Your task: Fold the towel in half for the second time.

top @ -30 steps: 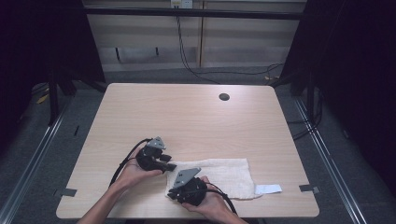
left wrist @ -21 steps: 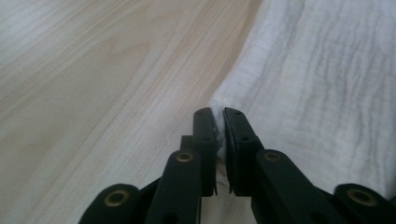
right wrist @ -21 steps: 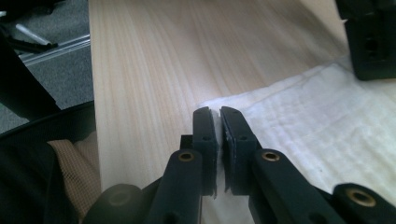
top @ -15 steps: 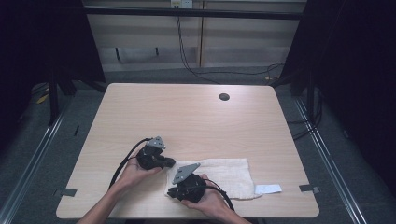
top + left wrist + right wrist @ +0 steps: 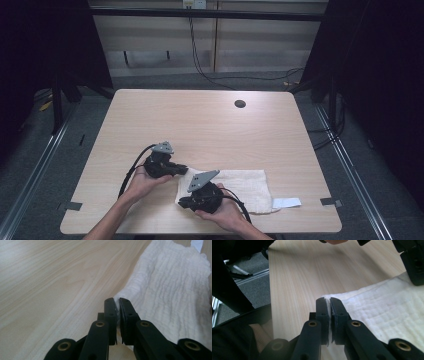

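Your left tongs (image 5: 182, 170) pinch the white cloth (image 5: 247, 187) at its far-left corner (jaws just closed on it); your right tongs (image 5: 183, 203) clamp its near-left corner. The cloth lies flat on the surface (image 5: 210, 130), near you.

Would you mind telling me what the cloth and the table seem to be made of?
Cloth: likely soft white cotton, matte, with a crinkled, ribbed weave. Table: pale wood or wood-look laminate, smooth and faintly glossy, with visible grain lines.
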`<state>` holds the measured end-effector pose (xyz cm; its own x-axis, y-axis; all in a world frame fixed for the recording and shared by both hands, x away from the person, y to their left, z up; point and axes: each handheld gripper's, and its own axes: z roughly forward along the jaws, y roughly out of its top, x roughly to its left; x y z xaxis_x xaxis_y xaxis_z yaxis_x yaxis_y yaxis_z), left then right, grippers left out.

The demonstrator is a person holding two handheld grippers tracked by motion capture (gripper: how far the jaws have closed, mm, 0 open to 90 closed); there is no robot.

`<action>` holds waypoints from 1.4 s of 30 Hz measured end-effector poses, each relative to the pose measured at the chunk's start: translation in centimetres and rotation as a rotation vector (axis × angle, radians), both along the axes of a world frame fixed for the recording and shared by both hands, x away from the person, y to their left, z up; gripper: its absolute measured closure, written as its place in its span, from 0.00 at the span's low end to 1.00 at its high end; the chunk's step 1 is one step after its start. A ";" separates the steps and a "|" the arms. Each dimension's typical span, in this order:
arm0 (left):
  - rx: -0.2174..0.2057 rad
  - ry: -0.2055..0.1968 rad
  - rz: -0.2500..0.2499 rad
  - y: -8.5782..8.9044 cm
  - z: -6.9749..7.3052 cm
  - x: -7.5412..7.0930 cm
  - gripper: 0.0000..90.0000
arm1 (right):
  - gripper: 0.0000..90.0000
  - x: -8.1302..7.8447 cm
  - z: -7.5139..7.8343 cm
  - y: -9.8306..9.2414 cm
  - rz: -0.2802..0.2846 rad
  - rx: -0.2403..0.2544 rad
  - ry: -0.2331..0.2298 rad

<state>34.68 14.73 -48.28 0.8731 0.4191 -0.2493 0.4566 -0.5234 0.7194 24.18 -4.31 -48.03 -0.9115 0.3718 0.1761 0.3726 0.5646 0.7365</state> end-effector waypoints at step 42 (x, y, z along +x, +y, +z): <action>-0.105 -0.010 0.048 2.6 3.5 0.3 0.95 | 0.96 0.1 4.3 0.2 0.008 0.135 -0.078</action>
